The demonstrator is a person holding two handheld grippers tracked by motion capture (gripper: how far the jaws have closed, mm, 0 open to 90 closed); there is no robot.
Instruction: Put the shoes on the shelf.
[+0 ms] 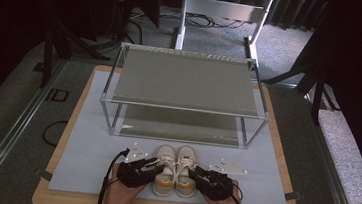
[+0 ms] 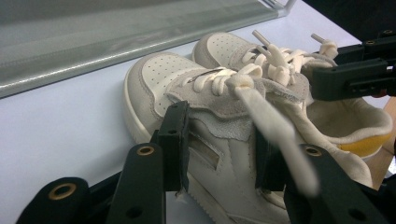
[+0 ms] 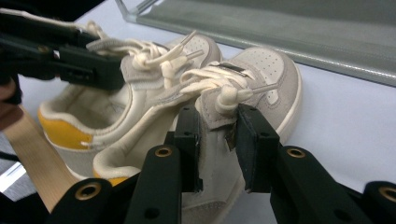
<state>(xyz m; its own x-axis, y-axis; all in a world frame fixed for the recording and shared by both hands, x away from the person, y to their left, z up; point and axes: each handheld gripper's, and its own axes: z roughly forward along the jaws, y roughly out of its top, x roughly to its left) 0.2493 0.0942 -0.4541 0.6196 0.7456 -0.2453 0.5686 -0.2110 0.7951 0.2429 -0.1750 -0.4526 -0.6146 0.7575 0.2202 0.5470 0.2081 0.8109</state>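
Observation:
A pair of small white sneakers with yellow heels stands side by side, toes away from me, on the pale mat near the table's front. My left gripper [image 1: 158, 166] [image 2: 219, 140] is at the left shoe [image 1: 164, 173] [image 2: 159, 74]. Its jaws straddle that shoe's outer side wall near the laces, still spread, and I see no squeeze. My right gripper [image 1: 193, 172] [image 3: 217, 135] is shut on the right shoe [image 1: 185, 175] [image 3: 271, 70], pinching its side wall and tongue edge just below the lace knot. Each gripper view shows the other gripper at the far shoe's collar.
A two-level metal-framed shelf rack [image 1: 186, 80] stands just behind the shoes. The mat [image 1: 90, 138] lies on a wooden board [image 1: 59, 198]. Beyond the table are cables, dark curtains and a white stand on grey carpet.

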